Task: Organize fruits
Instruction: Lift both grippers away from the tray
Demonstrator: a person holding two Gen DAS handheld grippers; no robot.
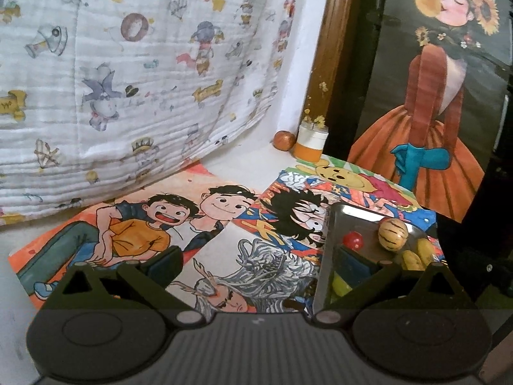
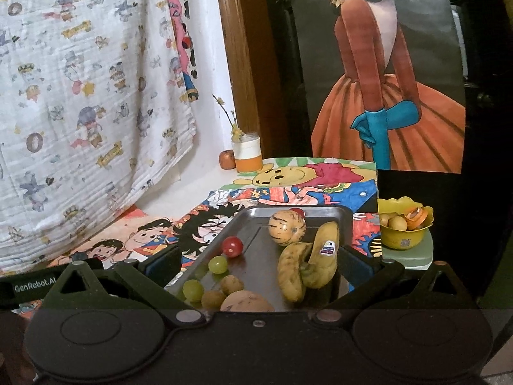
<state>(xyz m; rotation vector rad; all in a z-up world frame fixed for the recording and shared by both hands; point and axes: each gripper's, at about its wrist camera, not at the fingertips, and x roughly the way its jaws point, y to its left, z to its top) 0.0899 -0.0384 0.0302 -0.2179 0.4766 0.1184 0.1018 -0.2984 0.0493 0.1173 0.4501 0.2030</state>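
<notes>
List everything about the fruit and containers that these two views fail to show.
- Metal tray, left wrist view: near end hidden behind the left gripper.
- Tan round fruit, right wrist view: lower part cut off by the right gripper body.
- Yellow bowl, right wrist view: contents too small to identify; absent from the left view.
- Small red fruit: mostly hidden behind the striped melon.

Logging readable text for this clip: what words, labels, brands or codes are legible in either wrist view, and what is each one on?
"GenRobot.AI": white letters on the black strap at the left edge of the right wrist view.
Sticker on the banana: red and blue print, too blurred to read.
Code label on the yellow bowl: too small to read.
Yellow banner marks on the hanging printed cloth: blurred, not readable.
Red characters on the comic drawing: not legible.
</notes>
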